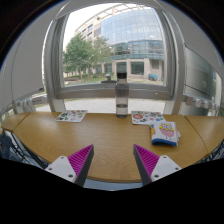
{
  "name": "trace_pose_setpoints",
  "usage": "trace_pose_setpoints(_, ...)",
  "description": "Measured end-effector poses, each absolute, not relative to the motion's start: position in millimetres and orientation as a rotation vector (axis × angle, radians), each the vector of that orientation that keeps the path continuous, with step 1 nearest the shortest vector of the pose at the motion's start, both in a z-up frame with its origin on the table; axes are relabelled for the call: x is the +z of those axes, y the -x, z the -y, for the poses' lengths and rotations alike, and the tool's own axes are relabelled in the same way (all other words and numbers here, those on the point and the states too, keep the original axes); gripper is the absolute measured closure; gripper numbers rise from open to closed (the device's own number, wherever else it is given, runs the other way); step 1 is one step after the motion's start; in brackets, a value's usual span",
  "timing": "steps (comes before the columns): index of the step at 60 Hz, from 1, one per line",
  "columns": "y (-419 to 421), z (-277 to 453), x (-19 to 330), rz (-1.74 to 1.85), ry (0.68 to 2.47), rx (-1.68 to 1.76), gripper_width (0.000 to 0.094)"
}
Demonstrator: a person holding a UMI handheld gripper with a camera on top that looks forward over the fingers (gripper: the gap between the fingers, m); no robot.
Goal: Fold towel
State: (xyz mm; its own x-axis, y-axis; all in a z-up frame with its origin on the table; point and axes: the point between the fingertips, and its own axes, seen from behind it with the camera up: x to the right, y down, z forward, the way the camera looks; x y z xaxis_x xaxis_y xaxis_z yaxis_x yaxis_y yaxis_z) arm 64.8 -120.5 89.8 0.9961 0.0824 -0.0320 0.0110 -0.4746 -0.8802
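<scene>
My gripper is open, its two magenta pads spread wide above the near part of a wooden table. Nothing is between the fingers. A thin pale blue-grey strip shows between the fingers at the table's near edge; I cannot tell whether it is the towel. No other towel shows in the gripper view.
A clear bottle stands at the table's far edge by a large window. A printed sheet lies at the far left. A printed sheet and a colourful packet lie at the right. Dark chair parts stand at the left.
</scene>
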Motion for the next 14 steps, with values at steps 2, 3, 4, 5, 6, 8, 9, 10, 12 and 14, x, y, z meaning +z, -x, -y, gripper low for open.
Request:
trace_pose_setpoints(2, -62.9, 121.9, 91.1, 0.068, 2.059, 0.083, 0.0133)
trace_pose_setpoints(3, -62.3, 122.3, 91.7, 0.070, 2.056, 0.079, 0.0134)
trace_pose_setpoints(4, -62.0, 122.6, 92.3, 0.072, 2.054, 0.075, 0.0133)
trace_pose_setpoints(5, -61.5, 123.0, 92.7, 0.072, 2.053, 0.073, 0.0134)
trace_pose_setpoints(6, -60.0, 123.8, 93.3, 0.073, 2.052, 0.071, 0.0133)
trace_pose_setpoints(8, -59.7, 124.7, 94.6, 0.074, 2.048, 0.069, 0.0134)
trace_pose_setpoints(9, -59.7, 124.9, 95.3, 0.074, 2.045, 0.067, 0.0134)
trace_pose_setpoints(10, -59.5, 124.9, 95.6, 0.074, 2.044, 0.065, 0.0135)
trace_pose_setpoints(12, -58.7, 125.0, 96.2, 0.073, 2.042, 0.067, 0.0135)
trace_pose_setpoints(14, -58.2, 125.0, 96.7, 0.073, 2.040, 0.068, 0.0135)
